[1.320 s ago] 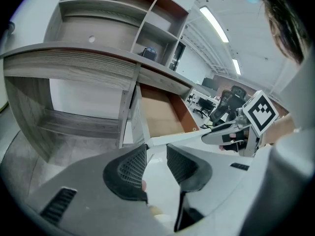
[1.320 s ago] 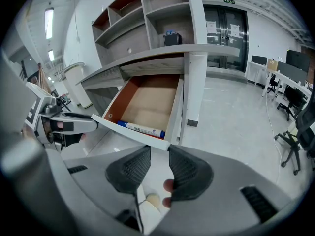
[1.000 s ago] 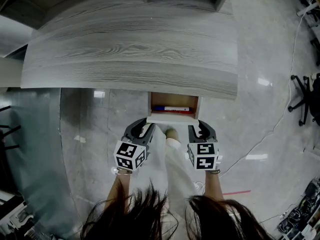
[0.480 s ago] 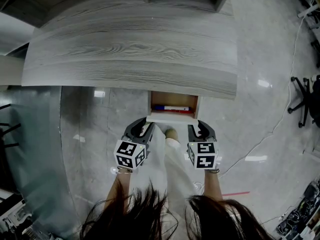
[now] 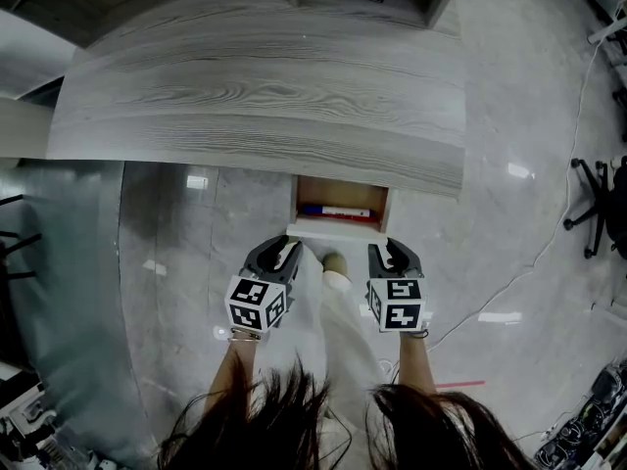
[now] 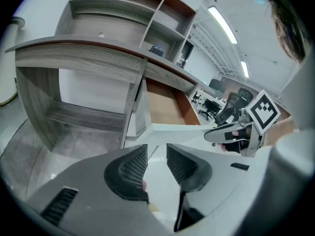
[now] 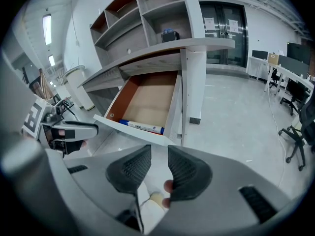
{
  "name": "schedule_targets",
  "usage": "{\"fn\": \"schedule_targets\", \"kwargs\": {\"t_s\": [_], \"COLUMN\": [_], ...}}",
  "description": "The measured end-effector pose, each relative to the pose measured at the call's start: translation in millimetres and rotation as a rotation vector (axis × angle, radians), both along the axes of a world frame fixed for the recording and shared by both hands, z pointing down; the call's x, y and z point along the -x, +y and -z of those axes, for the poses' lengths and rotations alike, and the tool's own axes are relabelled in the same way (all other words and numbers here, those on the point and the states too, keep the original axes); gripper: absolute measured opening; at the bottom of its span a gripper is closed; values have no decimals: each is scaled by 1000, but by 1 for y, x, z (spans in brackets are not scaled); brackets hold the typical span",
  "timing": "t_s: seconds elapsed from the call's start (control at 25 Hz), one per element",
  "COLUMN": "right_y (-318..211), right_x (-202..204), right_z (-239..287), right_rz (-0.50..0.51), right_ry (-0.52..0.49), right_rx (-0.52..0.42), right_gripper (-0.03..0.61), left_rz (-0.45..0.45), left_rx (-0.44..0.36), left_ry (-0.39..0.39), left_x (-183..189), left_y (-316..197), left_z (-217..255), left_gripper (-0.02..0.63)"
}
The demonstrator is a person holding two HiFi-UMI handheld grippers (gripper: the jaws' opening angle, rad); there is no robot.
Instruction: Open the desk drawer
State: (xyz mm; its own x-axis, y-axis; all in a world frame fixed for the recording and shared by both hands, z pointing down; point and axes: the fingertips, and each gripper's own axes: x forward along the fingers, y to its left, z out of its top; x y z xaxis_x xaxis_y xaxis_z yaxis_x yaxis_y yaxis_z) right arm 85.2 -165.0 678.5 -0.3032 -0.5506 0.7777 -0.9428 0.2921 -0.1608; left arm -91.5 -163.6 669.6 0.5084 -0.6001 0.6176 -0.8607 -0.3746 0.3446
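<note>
Left gripper view: the left gripper (image 6: 156,154) holds its jaws a narrow gap apart, with nothing between the pads. The right gripper (image 7: 159,156) is in the same state, slightly parted and empty. In the head view both grippers hang just short of the drawer (image 7: 133,130), one toward each end of its front panel, and neither touches it.

The drawer stands pulled out from under the desk (image 5: 255,96), its brown floor exposed. A blue-and-white marker (image 7: 142,127) lies inside, along the front panel. Whether the drawer is at full travel cannot be told.

Handling, as a judgement:
- The drawer is a rigid board box, probably light, since it carries only the marker.
- It should slide along one line only, straight out from the desk.
- No handle is visible, and the front panel looks smooth.
- Take hold on the top edge of the front panel, near both ends.
- Pull evenly, as an uneven pull may skew the box and bind it.
</note>
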Motion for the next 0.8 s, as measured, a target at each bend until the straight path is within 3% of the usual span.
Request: {"fn": "schedule_targets", "kwargs": {"t_s": [0.36, 0.8], "right_y": [15, 27], "right_x": [9, 13], "right_z": [-8, -2], "right_rz": [30, 6], "right_ry": [-9, 3], "right_rx": [31, 36], "right_gripper": [115, 89], "left_rz": [40, -3], "left_rx": [1, -13], "left_ry": [-7, -11], "left_x": [10, 4], "left_y": [8, 11], "left_z": [1, 15], "left_gripper": [123, 123]}}
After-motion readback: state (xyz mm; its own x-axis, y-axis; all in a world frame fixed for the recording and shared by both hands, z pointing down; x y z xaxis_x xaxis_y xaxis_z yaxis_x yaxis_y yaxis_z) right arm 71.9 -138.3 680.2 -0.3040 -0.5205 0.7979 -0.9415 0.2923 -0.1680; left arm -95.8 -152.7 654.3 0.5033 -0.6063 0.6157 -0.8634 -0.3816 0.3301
